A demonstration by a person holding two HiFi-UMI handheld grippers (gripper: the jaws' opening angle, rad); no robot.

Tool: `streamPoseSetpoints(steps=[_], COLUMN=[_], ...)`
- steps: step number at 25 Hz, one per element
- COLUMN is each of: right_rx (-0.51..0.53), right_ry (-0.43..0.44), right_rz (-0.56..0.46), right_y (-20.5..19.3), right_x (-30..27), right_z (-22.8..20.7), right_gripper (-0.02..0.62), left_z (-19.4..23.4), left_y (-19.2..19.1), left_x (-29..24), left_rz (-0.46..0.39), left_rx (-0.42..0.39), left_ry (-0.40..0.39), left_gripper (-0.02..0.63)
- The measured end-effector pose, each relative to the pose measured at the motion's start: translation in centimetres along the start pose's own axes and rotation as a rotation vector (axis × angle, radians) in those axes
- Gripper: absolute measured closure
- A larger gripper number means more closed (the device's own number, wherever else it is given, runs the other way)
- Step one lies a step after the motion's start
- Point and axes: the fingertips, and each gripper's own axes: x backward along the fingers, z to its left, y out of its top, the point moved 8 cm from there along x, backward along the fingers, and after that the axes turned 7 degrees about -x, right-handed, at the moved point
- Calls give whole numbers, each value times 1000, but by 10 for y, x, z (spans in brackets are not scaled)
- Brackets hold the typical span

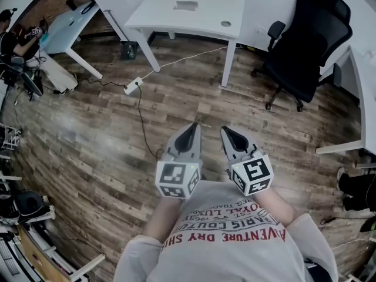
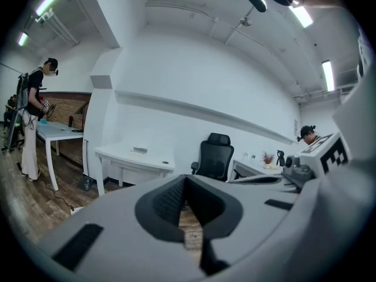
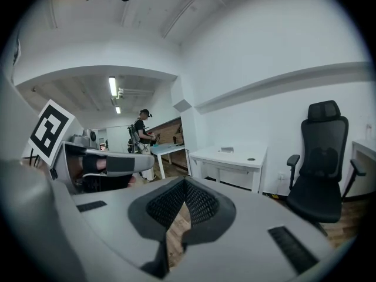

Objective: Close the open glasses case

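No glasses case is recognisable in any view. My left gripper (image 1: 191,128) and right gripper (image 1: 227,131) are held side by side in front of the person's chest, high above the wooden floor (image 1: 88,145), both pointing forward. The jaws of each meet at the tips with nothing between them, as the left gripper (image 2: 187,178) view and the right gripper (image 3: 185,184) view both show. A small flat grey object (image 1: 185,5) lies on the white desk (image 1: 158,16) ahead; it is too small to identify.
A black office chair (image 1: 305,46) stands at the right of the desk. A power strip (image 1: 133,86) with its cable lies on the floor. Another white desk (image 1: 73,22) is far left, where a person (image 2: 34,116) stands. A desk edge (image 1: 361,81) runs along the right.
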Motion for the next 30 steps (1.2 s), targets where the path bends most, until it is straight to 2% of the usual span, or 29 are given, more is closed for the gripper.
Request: streamPoseSetpoints(steps=[15, 19, 23, 30], right_rx=[-37, -42, -41, -40], right_ry=[-125, -136, -122, -71], right_rz=[-15, -4, 41, 54], right_y=[61, 66, 63, 81], right_x=[-185, -216, -240, -298], right_z=[37, 41, 35, -12], right_gripper=[583, 583, 583, 583], left_z=[205, 236, 255, 280], left_y=[38, 35, 27, 31], left_x=[-61, -73, -87, -147], left_rz=[21, 33, 48, 74], left_rx=[18, 22, 66, 82], left_ry=[-96, -99, -83, -28], left_gripper=[609, 609, 609, 609])
